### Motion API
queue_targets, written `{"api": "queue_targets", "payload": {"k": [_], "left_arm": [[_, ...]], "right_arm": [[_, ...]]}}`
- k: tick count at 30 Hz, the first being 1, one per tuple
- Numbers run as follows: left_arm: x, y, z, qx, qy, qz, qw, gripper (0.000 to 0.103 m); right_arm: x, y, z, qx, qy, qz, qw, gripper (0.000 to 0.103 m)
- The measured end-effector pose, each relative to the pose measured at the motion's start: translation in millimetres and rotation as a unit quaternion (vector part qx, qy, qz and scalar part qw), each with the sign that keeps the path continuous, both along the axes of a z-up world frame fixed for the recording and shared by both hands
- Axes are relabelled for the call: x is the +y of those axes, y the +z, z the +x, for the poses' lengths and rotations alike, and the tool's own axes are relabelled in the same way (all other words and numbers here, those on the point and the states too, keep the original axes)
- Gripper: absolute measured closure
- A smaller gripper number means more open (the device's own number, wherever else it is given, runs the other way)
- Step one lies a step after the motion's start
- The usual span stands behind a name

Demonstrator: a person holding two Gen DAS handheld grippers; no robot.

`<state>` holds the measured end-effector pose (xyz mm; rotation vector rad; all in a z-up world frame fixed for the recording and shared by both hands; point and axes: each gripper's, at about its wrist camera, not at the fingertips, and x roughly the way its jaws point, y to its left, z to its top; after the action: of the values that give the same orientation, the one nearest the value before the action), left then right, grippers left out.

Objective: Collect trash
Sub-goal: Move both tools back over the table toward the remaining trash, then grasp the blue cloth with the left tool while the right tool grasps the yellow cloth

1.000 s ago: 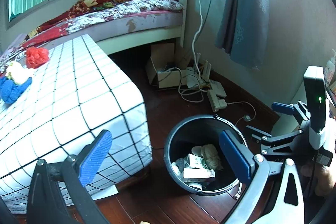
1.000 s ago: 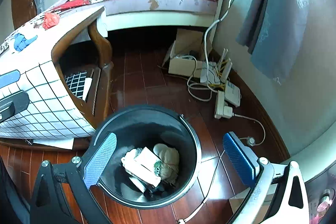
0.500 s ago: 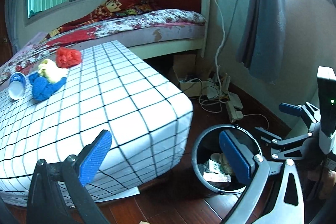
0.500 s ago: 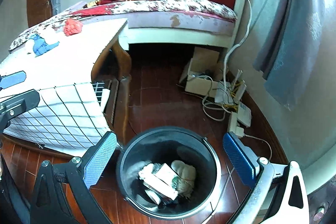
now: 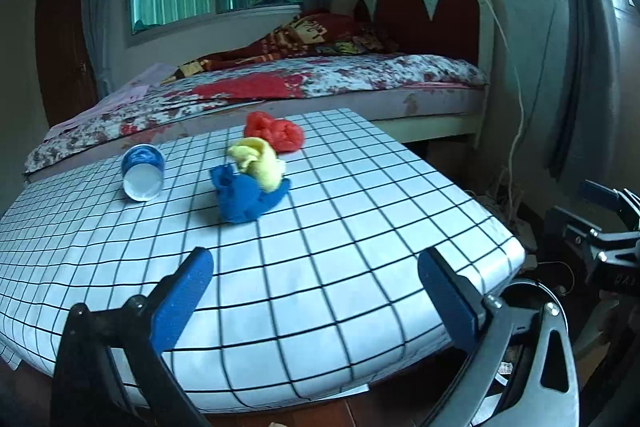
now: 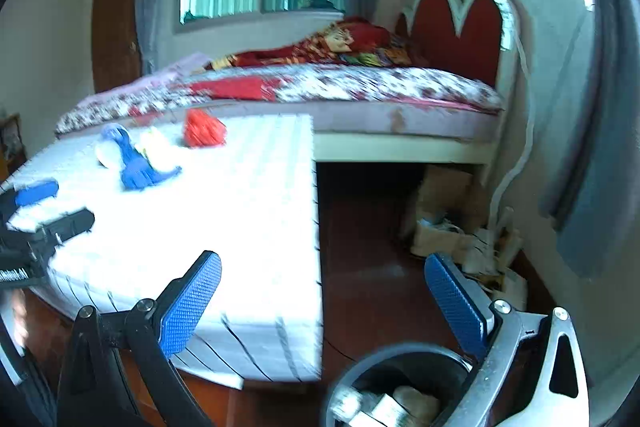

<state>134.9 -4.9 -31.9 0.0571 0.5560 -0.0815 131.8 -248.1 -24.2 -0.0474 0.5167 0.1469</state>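
Your left gripper [image 5: 316, 291] hangs over the near edge of the low table covered in a white cloth with a black grid [image 5: 360, 227], its blue-padded jaws spread wide with nothing between them. Your right gripper [image 6: 320, 299] is likewise wide apart and holds nothing; it sits off the table's right corner, above the dark wooden floor [image 6: 368, 267].

The trash on the table lies in a loose group toward the far side. A crumpled blue cloth wad [image 5: 246, 197] is nearest to you, with a crumpled yellow wad [image 5: 258, 163] resting partly on top of it. Just behind those sits a crumpled red wad [image 5: 276, 133], close to the yellow one (whether they touch is hard to tell). To the left, apart from the wads, a blue paper cup with a white inside [image 5: 142, 173] lies on its side, its mouth facing you.

The round black trash bin [image 6: 400, 379] stands on the floor by the table's right corner, below your right gripper, and already holds some pale crumpled pieces and a small carton [image 6: 384, 409]. The right wrist view is blurred, so finer detail there is lost.

Behind the table runs a bed with a floral cover and a red scalloped headboard [image 5: 424, 11].
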Motion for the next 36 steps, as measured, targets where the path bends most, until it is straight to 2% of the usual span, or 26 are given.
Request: {"api": "queue_targets", "payload": {"k": [2,4,7,10,15,20,22,23,25,27,30,32,36], "left_arm": [[18,0,10,0.005,0.019,-0.004,0.9998,0.001],[32,-2,19,0.012,0.033,-0.01,0.9993,0.003],[46,-7,40,0.023,0.045,-0.029,0.9983,0.013],[57,-16,62,0.042,0.05,-0.045,0.9969,0.021],[64,-29,95,0.06,0.042,-0.066,0.9952,0.025],[65,-40,126,0.092,0.02,-0.082,0.9922,0.042],[69,-46,136,0.109,0.015,-0.103,0.9886,0.055],[71,-48,138,0.11,0.011,-0.114,0.9873,0.056],[72,-48,135,0.105,-0.005,-0.125,0.9866,0.066],[75,-42,125,0.097,-0.021,-0.132,0.9863,0.068],[78,-34,105,0.088,-0.037,-0.101,0.9903,0.068],[90,-33,94,0.08,-0.021,-0.08,0.9933,0.068],[128,-42,93,0.077,0.041,-0.096,0.9916,0.068]], "right_arm": [[17,4,17,0.0,0.008,0.006,1.0,0.001],[35,2,36,0.019,0.023,0.006,1.0,0.001],[60,3,58,0.026,0.025,-0.003,0.999,0.001],[81,2,82,0.029,0.037,-0.011,0.999,0.001],[95,5,116,0.029,0.049,0.014,0.998,0.001],[103,5,134,0.039,0.065,0.027,0.997,0.001],[104,2,136,0.045,0.07,0.032,0.996,0.001],[106,1,138,0.049,0.074,0.032,0.996,0.001],[109,-3,142,0.055,0.08,0.027,0.995,0.001],[113,-6,146,0.059,0.086,0.027,0.994,0.001],[123,-12,154,0.075,0.102,0.028,0.992,0.001],[135,-15,158,0.084,0.121,0.028,0.989,0.001],[167,-22,165,0.097,0.15,0.014,0.984,0.007]]}}
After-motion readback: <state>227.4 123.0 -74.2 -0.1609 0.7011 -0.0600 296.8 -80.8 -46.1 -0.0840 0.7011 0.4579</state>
